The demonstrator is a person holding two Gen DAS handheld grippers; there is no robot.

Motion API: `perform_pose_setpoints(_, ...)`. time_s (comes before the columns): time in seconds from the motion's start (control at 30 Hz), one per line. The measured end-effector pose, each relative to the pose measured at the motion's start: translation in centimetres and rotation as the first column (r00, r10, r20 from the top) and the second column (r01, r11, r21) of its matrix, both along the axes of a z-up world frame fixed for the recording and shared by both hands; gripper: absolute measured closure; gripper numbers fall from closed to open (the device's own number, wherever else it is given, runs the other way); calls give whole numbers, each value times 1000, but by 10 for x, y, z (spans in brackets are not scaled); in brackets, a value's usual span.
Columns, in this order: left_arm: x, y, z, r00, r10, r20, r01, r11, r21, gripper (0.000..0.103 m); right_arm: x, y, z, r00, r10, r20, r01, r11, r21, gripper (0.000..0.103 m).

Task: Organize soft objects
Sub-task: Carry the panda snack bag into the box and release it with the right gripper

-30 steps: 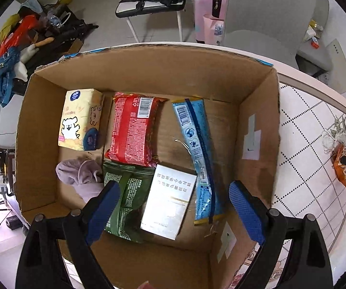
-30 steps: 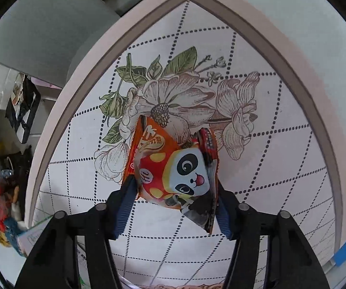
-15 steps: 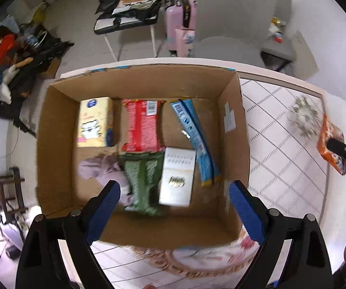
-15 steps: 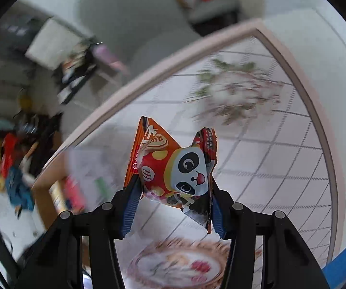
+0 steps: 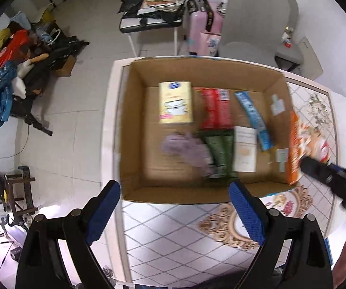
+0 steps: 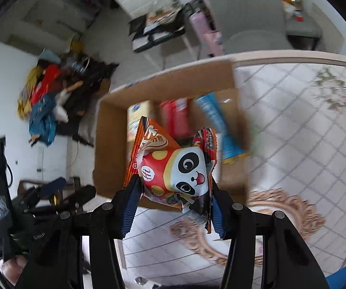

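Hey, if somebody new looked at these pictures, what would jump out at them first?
Probably the orange panda snack bag, pinched in the right claw and held by the right-hand wall of the cardboard box. Next, the box itself, with a yellow tissue pack, a red packet and a blue packet lying along its far side. The left claw hangs open and empty.
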State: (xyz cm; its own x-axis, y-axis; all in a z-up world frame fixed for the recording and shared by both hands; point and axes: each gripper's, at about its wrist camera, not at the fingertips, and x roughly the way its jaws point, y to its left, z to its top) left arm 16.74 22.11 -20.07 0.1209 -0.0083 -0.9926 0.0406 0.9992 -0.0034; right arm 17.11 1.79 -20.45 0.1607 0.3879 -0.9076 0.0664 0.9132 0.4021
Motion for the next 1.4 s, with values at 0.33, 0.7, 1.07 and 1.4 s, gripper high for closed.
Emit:
perform_pose_setpoints(0.33,0,63,-42,997,49,-58,-50,999,-14,11,-1,100,-66,984,138,-111,-139,990,-2,49)
perform_pose_setpoints(0.7,10,89,-84,991,56,-121,-58,998,-12,11,10,134,-120,964,183,-193,-186,983,1,49)
perform_pose_setpoints(1.07,11,97,-89,989,55,-140,-60,998,-36,10,17,139,-131,954,211,-213,-214,977,10,40)
perform_pose_setpoints(1.4,4,75,-63,994,50,-96,-57,996,-66,10,5,91,-96,981,138,-139,-160,974,-160,27)
